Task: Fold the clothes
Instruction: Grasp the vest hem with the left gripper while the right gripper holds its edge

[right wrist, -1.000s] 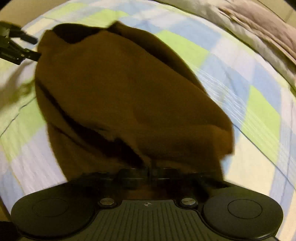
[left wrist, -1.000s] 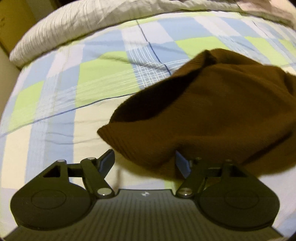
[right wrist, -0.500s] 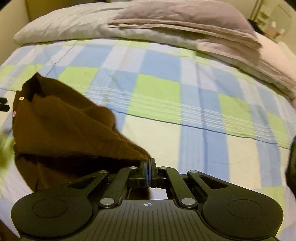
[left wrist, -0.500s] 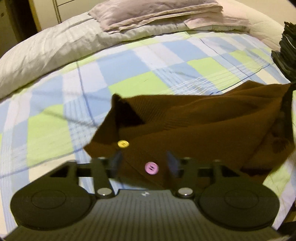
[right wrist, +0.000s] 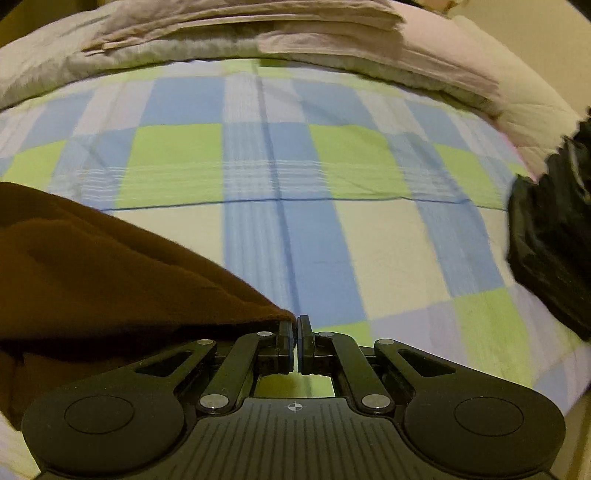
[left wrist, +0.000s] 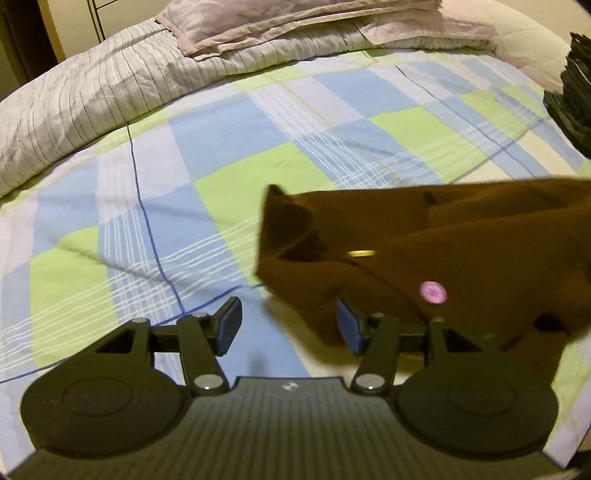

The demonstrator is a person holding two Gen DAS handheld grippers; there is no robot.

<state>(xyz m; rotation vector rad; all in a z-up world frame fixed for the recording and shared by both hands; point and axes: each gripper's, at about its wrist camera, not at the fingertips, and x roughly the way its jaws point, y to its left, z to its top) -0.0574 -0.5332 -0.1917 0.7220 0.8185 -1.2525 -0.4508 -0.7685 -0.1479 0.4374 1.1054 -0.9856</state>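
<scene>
A brown knit cardigan (left wrist: 443, 258) with a pink button (left wrist: 433, 292) and a yellow button (left wrist: 361, 253) lies bunched on the checked bedsheet (left wrist: 229, 155), right of centre in the left wrist view. My left gripper (left wrist: 288, 328) is open, its right finger touching the cardigan's near edge, nothing between the pads. In the right wrist view the cardigan (right wrist: 92, 280) fills the lower left. My right gripper (right wrist: 294, 343) is shut on a corner of the cardigan at its left finger.
Folded pale bedding and pillows (left wrist: 295, 22) lie along the far side of the bed, also in the right wrist view (right wrist: 258, 33). A dark pile of clothes (right wrist: 554, 240) sits at the right edge, also in the left wrist view (left wrist: 576, 92).
My left gripper has opened wider and drifted left, so the cardigan now sits to its right. My right gripper has swung right, still holding the cardigan corner; the cardigan has dropped lower and left.
</scene>
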